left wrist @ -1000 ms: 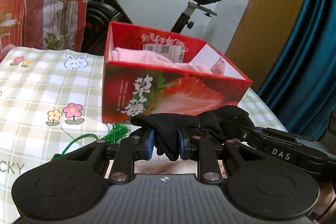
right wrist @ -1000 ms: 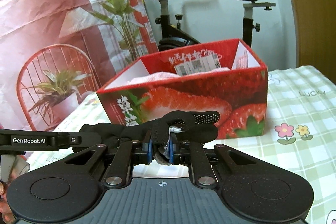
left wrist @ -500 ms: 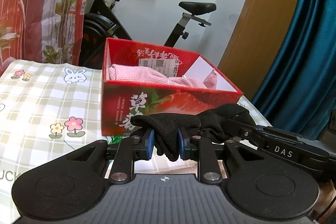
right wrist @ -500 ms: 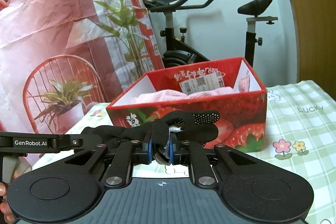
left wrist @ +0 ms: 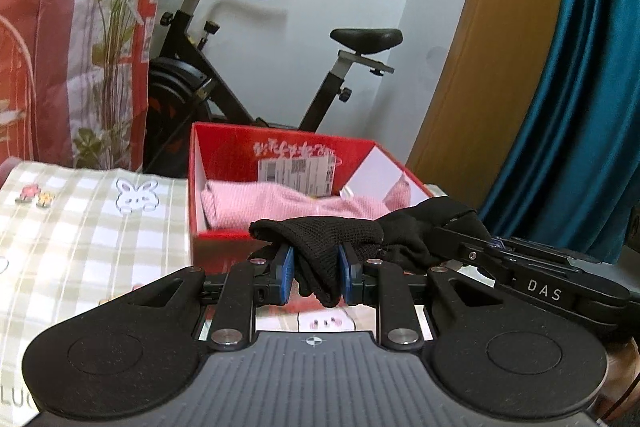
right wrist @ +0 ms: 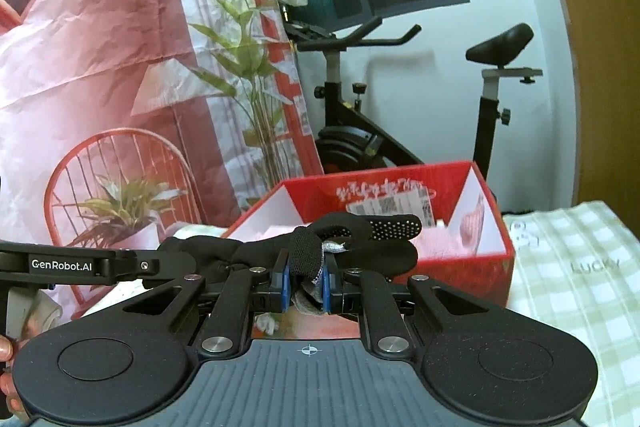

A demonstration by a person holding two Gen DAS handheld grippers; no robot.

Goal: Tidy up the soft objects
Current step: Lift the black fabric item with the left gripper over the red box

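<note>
A black knit glove (left wrist: 332, 239) is stretched between both grippers, in the air just in front of the open red strawberry box (left wrist: 224, 147). My left gripper (left wrist: 316, 277) is shut on one end of it. My right gripper (right wrist: 304, 283) is shut on the other end of the glove (right wrist: 376, 247), whose dotted fingers point right. The box (right wrist: 492, 259) holds folded pink cloth (left wrist: 256, 203), also seen in the right wrist view (right wrist: 436, 239). Each view shows the other gripper's body at its edge.
The box stands on a table with a green checked cloth (left wrist: 80, 227), which also shows at the right of the right wrist view (right wrist: 568, 291). An exercise bike (left wrist: 224, 75) stands behind the table. A printed backdrop (right wrist: 120, 87) hangs left; a teal curtain (left wrist: 580, 107) hangs right.
Both grippers have risen with the glove, so the box sits lower in view and its inside shows more. Grip on the glove is unchanged.
</note>
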